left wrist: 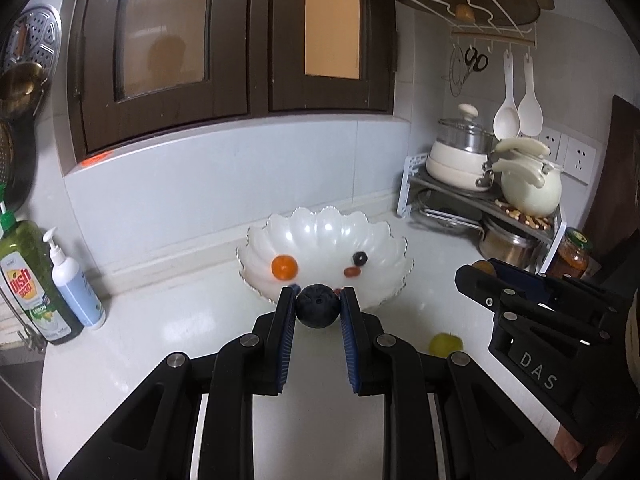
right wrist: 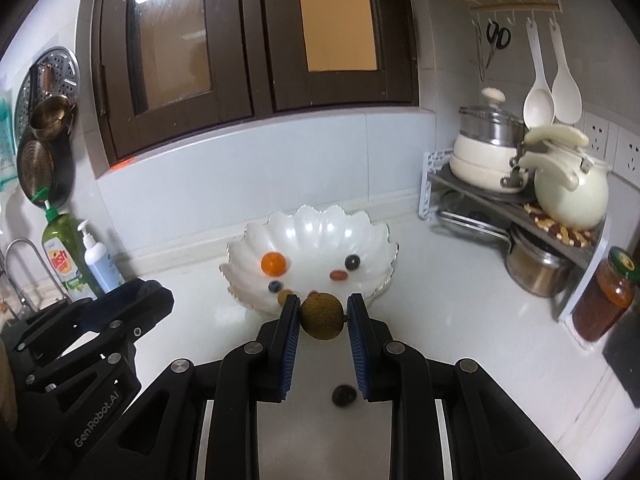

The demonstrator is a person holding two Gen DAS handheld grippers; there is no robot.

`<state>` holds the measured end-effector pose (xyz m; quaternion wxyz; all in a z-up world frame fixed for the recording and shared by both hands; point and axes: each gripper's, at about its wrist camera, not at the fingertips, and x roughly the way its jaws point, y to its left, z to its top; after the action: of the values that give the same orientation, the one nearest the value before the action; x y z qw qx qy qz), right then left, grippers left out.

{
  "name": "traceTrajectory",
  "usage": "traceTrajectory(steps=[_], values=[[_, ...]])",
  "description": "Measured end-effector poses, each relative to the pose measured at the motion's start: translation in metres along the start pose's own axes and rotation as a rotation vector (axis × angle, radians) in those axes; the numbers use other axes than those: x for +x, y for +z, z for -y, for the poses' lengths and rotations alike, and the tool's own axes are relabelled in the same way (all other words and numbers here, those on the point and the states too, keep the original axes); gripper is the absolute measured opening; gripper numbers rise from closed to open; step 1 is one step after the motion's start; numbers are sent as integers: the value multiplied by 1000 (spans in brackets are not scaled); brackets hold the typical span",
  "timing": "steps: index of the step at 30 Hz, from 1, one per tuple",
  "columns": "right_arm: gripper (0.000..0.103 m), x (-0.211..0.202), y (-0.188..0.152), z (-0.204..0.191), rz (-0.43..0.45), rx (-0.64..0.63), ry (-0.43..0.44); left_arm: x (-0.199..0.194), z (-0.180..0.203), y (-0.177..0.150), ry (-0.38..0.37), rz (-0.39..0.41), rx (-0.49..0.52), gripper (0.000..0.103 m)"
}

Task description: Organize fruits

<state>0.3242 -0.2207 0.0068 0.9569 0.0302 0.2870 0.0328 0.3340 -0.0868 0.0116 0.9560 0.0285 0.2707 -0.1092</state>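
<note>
My left gripper (left wrist: 318,306) is shut on a dark blueberry-like fruit (left wrist: 318,306), held just in front of the white scalloped bowl (left wrist: 376,236). My right gripper (right wrist: 323,314) is shut on a brownish-green round fruit (right wrist: 322,316), also just before the bowl (right wrist: 360,232). The bowl holds an orange fruit (right wrist: 274,263), a dark berry (right wrist: 352,262), a small red fruit (right wrist: 339,276) and a blue berry (right wrist: 274,287). A yellow-green fruit (left wrist: 445,344) lies on the counter at my right. A dark fruit (right wrist: 344,395) lies on the counter under my right gripper.
Dish soap (left wrist: 28,280) and a pump bottle (left wrist: 76,284) stand at the left by the sink. A corner rack with pots (left wrist: 472,160) and a kettle (left wrist: 530,188) stands at the right, with a jar (right wrist: 608,300) beside it. Utensils hang above.
</note>
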Motion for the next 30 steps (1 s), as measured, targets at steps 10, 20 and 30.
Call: traceTrajectory(steps=[10,20,30], values=[[25,11,19,0,22,2,-5,11,-6,20,-29,20,-22,23],[25,22,42,-3,56,-12,-16,21,-11,48,-7,68,-8,23],[25,35,68,-9,69,-43,-10,35,-17,74,-6,79,-6,23]])
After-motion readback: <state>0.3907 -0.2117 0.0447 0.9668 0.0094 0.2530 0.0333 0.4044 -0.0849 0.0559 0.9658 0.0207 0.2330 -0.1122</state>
